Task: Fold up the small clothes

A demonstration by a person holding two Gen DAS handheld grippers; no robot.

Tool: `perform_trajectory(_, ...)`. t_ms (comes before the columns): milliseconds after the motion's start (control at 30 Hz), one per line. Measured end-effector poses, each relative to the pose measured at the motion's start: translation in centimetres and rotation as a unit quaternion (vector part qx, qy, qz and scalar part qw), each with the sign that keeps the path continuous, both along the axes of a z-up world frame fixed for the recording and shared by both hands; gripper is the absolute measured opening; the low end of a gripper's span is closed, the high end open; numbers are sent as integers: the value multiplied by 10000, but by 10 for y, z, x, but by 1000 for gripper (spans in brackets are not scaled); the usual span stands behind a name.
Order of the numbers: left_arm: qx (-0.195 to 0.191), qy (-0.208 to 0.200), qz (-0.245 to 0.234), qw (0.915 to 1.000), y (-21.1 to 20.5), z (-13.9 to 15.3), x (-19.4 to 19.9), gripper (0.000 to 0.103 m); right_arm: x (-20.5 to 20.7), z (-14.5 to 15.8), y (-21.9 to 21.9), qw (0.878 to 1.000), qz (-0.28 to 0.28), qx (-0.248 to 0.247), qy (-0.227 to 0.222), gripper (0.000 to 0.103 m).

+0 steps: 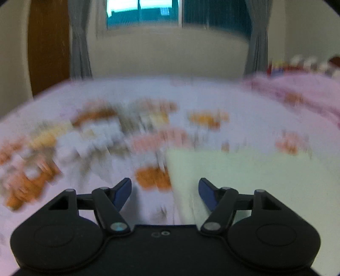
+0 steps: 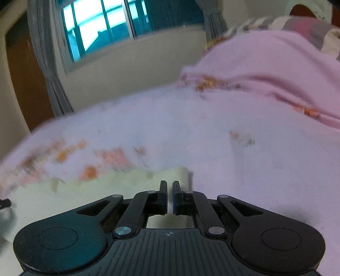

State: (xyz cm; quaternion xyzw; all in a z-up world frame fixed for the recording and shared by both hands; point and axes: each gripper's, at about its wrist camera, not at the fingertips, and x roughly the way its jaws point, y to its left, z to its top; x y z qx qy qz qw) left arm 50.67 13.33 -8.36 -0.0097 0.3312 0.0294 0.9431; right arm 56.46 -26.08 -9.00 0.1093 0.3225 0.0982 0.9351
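Note:
A pale green-white small garment (image 1: 244,180) lies flat on the patterned bed sheet (image 1: 106,131), filling the lower right of the blurred left wrist view. My left gripper (image 1: 165,192) is open and empty, its blue-tipped fingers (image 1: 122,193) straddling the garment's left edge. In the right wrist view the same garment (image 2: 95,191) lies under and to the left of my right gripper (image 2: 169,196). Its jaws are nearly closed over the garment's far right corner, with a thin gap between them. I cannot tell whether cloth is pinched.
A pink blanket (image 2: 265,70) is heaped on the bed to the right, with pillows (image 2: 308,25) behind it. A wall, a window (image 1: 144,12) with grey curtains and a brown door (image 1: 48,46) stand beyond the bed's far edge.

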Motion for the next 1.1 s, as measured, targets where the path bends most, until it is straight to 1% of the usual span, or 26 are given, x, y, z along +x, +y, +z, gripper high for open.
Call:
perform_trajectory(33, 2, 17, 10, 10000, 1, -7, 2, 72, 12, -14, 2, 9990, 64, -70, 444, 2)
perform_trajectory(100, -53, 9, 36, 10000, 2, -6, 1, 72, 9, -14, -1, 9992, 54, 19, 407, 2)
perform_trajectory(133, -51, -2, 47, 10000, 2, 0, -2, 69, 5, -10, -4, 9991, 10, 65, 422, 3)
perform_trajectory(167, -54, -130, -9, 9999, 3, 6, -9, 70, -1, -4, -7, 9992, -30, 168, 372, 3)
perform_trajectory(200, -34, -239, -85, 9997, 3, 10, -17, 70, -13, 3, -11, 9995, 70, 258, 191, 3)
perform_trajectory(233, 18, -261, -150, 9995, 2, 13, -25, 70, -22, 7, -12, 9996, 184, 222, 52, 3)
perform_trajectory(267, 42, -227, -215, 9995, 2, 13, -30, 70, -31, 11, -9, 9995, 268, 140, -49, 9)
perform_trajectory(300, 80, -139, -271, 9995, 1, 9, -34, 70, -40, 11, -8, 9991, 400, 76, -103, 33)
perform_trajectory(333, 149, -13, -297, 9994, -1, 2, -34, 70, -45, 6, -4, 9988, 478, -3, -68, 53)
perform_trajectory(367, 215, 55, -327, 9992, -2, -4, -34, 71, -48, -4, 2, 9983, 515, -235, 154, 79)
perform_trajectory(400, 239, 11, -314, 9992, -2, -5, -36, 72, -47, -14, 8, 9971, 587, -392, 279, 79)
perform_trajectory(433, 214, 62, -261, 9994, -1, -2, -37, 72, -50, -14, 11, 9973, 567, -415, 195, 79)
perform_trajectory(467, 140, 111, -205, 9996, 1, 3, -39, 70, -53, -9, 10, 9979, 485, -353, 241, 72)
perform_trajectory(500, 60, 71, -208, 9997, 2, 10, -46, 69, -56, -3, 7, 9987, 393, -225, 244, 57)
perform_trajectory(567, 136, -55, -311, 9994, 4, 21, -70, 70, -76, 12, -3, 9993, 368, 70, 15, 55)
perform_trajectory(600, 226, -110, -364, 9990, 5, 25, -86, 70, -90, 19, -7, 9990, 422, 122, -86, 55)
perform_trajectory(633, 269, -135, -400, 9987, 6, 28, -100, 70, -102, 23, -11, 9987, 480, 120, -94, 55)
perform_trajectory(667, 254, -125, -417, 9987, 9, 29, -115, 70, -119, 28, -16, 9986, 486, 139, -148, 55)
perform_trajectory(767, 35, 2, -466, 9989, 21, 25, -172, 70, -167, 35, -31, 9979, 534, 328, -172, 55)
perform_trajectory(800, 33, 50, -470, 9989, 24, 23, -189, 70, -190, 35, -39, 9974, 521, 471, -154, 55)
perform_trajectory(867, -10, 175, -467, 9988, 30, 20, -230, 70, -232, 38, -54, 9974, 453, 543, -147, 55)
perform_trajectory(967, -299, 356, -448, 9979, 40, 16, -281, 67, -285, 36, -72, 9965, 312, 766, 84, 55)
perform_trajectory(1000, -423, 401, -518, 9969, 41, 15, -299, 67, -303, 34, -76, 9964, 242, 809, 115, 55)
perform_trajectory(1033, -445, 443, -573, 9964, 40, 16, -313, 66, -318, 34, -79, 9958, 203, 873, 170, 55)
perform_trajectory(1067, -476, 484, -631, 9957, 39, 18, -324, 66, -333, 33, -81, 9952, 191, 928, 240, 49)
perform_trajectory(1100, -567, 513, -720, 9945, 38, 20, -336, 65, -348, 33, -82, 9946, 186, 979, 288, 38)
